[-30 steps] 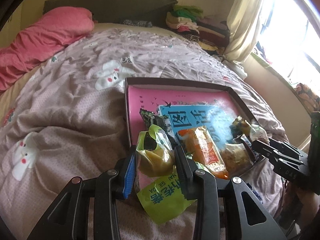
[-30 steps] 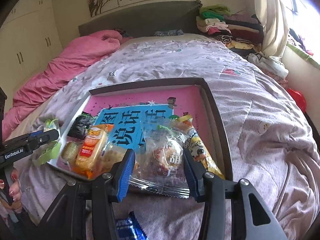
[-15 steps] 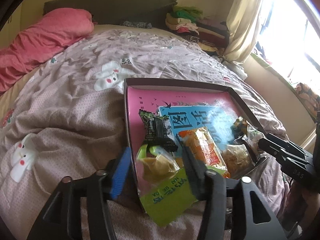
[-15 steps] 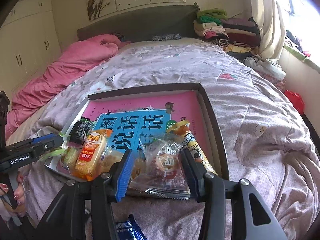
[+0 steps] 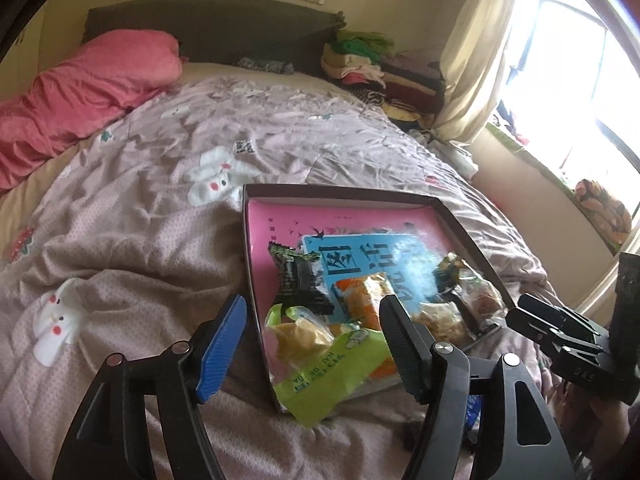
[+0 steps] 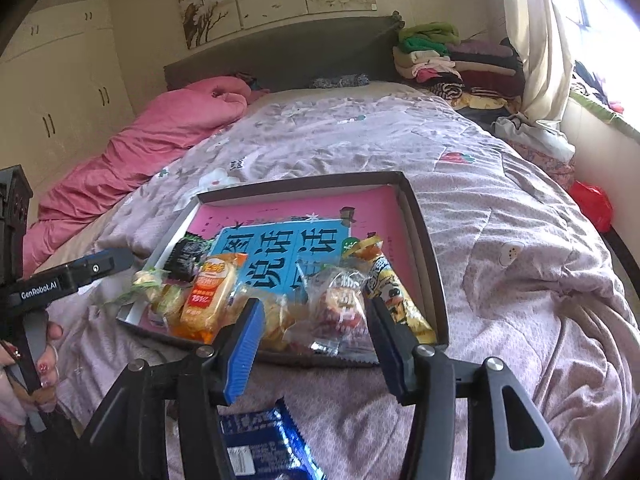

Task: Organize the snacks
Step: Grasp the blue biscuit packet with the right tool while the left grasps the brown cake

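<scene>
A shallow dark-rimmed cardboard box lid with a pink and blue printed floor (image 5: 344,193) (image 6: 424,240) lies on the bed and holds the snacks, all bunched at its near end. At the near left corner a lime-green plastic snack bag (image 5: 332,368) (image 6: 140,285) hangs partly over the rim; behind it lies a small black foil packet (image 5: 300,280) (image 6: 186,256), then an orange-wrapped cake bar (image 5: 360,296) (image 6: 208,292), a clear bag of pale crisps (image 5: 442,316) (image 6: 276,316), a clear packet with red print (image 6: 340,308) and a long yellow cartoon-printed stick pack (image 6: 396,296) along the right wall. The left gripper (image 5: 310,344) stands wide apart around the green bag, holding nothing. The right gripper (image 6: 316,344) is likewise spread, empty, over the clear packet. A dark blue foil wrapper (image 6: 260,446) lies outside the lid on the mauve rabbit-print quilt (image 5: 140,232) (image 6: 500,240), with a pink duvet (image 5: 80,96) (image 6: 160,136) near the headboard.
</scene>
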The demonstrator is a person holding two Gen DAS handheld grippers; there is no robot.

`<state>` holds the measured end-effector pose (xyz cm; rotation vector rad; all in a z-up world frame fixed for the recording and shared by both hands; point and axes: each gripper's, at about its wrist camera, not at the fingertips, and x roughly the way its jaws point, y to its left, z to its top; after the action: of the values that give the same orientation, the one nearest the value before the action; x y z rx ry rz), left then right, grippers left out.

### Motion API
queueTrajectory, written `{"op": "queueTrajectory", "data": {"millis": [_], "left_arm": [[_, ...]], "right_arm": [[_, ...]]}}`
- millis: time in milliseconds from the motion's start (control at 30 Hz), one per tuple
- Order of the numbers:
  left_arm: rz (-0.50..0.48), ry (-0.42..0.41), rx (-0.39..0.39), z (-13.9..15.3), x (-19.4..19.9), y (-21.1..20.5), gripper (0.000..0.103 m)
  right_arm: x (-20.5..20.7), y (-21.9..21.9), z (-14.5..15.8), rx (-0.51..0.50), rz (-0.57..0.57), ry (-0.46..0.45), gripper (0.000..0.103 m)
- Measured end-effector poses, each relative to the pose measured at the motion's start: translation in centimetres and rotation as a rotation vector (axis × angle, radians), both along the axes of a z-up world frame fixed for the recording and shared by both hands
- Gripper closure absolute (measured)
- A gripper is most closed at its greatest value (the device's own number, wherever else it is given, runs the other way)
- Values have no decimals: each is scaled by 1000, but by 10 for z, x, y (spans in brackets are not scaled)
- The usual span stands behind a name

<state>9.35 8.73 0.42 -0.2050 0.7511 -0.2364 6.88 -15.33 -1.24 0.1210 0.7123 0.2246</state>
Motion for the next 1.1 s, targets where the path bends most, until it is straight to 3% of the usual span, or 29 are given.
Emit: {"op": "queueTrajectory", "data": {"millis": [267,367,667,1100], "left_arm": [[-100,2,35,1,-28,-21,31],[-144,20,44,-3,-35,-33,26],[-253,127,64,-25,-40,-61,26],[-315,255,58,-51,-38,-75,26]], "right_arm": [[-20,5,-1,-2,62,10,46],[-26,8,-6,-11,79,26,44],[-45,13,-24,-17,126,88,40],[-55,29,-46,-58,222,156,31]]}}
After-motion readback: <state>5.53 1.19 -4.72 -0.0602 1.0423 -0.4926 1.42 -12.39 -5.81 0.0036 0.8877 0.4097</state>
